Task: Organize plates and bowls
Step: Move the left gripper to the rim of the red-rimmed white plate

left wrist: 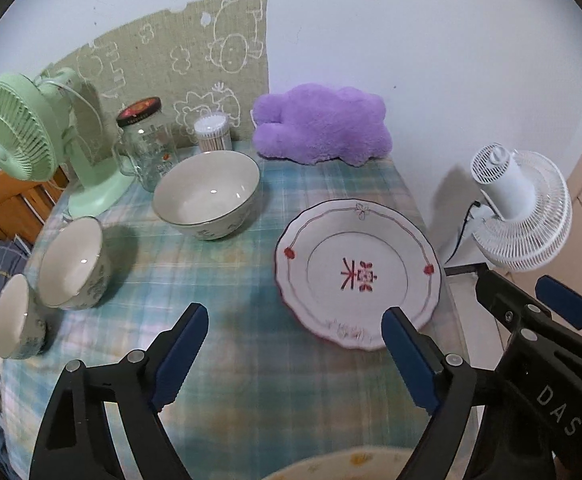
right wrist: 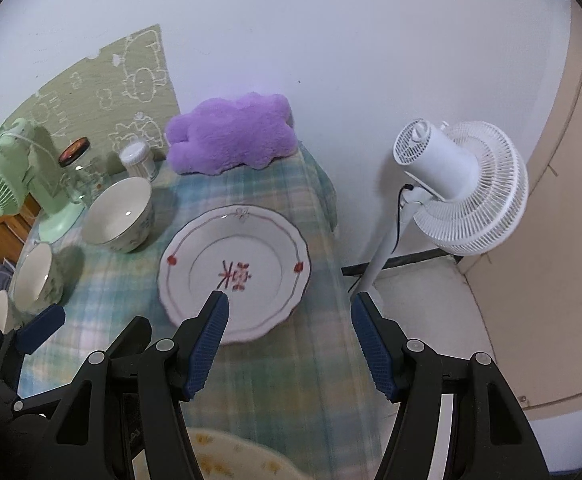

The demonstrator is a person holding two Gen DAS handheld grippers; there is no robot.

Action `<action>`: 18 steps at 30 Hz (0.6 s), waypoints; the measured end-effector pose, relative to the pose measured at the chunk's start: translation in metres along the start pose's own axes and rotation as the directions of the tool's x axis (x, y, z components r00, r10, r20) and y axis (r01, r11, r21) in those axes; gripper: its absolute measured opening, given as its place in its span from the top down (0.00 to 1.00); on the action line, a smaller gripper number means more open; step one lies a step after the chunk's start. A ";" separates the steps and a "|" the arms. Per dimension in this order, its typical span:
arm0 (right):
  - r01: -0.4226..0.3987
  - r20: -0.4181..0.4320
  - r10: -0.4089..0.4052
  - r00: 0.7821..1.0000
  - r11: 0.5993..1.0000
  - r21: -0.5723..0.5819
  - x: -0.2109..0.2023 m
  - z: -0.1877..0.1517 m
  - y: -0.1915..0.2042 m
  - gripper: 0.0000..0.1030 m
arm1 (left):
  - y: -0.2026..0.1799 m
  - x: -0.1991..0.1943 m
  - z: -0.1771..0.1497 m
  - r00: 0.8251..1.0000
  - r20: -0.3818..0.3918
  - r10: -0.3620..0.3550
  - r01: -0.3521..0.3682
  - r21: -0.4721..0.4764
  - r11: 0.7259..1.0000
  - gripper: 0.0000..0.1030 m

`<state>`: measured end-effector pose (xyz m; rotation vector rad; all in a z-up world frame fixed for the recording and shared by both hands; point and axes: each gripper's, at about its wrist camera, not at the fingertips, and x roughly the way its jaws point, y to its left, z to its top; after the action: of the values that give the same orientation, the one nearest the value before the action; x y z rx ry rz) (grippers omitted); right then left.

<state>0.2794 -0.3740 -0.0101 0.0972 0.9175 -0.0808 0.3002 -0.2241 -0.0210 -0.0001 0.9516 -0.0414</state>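
- The plate point(right wrist: 235, 272) is lying flat on the desk point(right wrist: 291, 380), round, so I am judging no long axis; its printed character is lying sideways.
- My right gripper point(right wrist: 289, 320) is hovering just before its near rim, fingers apart and empty, and is the nearer one.
- My left gripper point(left wrist: 295, 336) is gaping too, left of the plate.
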 end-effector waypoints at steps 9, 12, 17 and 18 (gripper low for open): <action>-0.026 -0.025 0.025 0.999 1.000 -0.013 0.060 0.027 -0.005 0.35 | -0.008 0.054 0.022 0.998 -0.033 0.050 -0.051 -0.028 0.998 0.19; -0.035 -0.039 0.034 0.999 0.999 -0.010 0.079 0.034 -0.006 0.35 | -0.007 0.070 0.025 0.997 -0.045 0.066 -0.067 -0.024 0.997 0.22; -0.040 -0.068 0.039 0.997 0.999 -0.017 0.107 0.039 -0.007 0.36 | -0.006 0.093 0.025 0.994 -0.075 0.074 -0.076 -0.020 0.997 0.23; -0.040 -0.074 0.039 0.996 0.999 -0.017 0.112 0.040 -0.007 0.36 | -0.006 0.098 0.025 0.994 -0.084 0.076 -0.077 -0.020 0.997 0.25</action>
<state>0.3778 -0.3887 -0.0756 0.1020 0.9896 -0.0320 0.3774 -0.2339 -0.0862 0.0168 1.0343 0.0407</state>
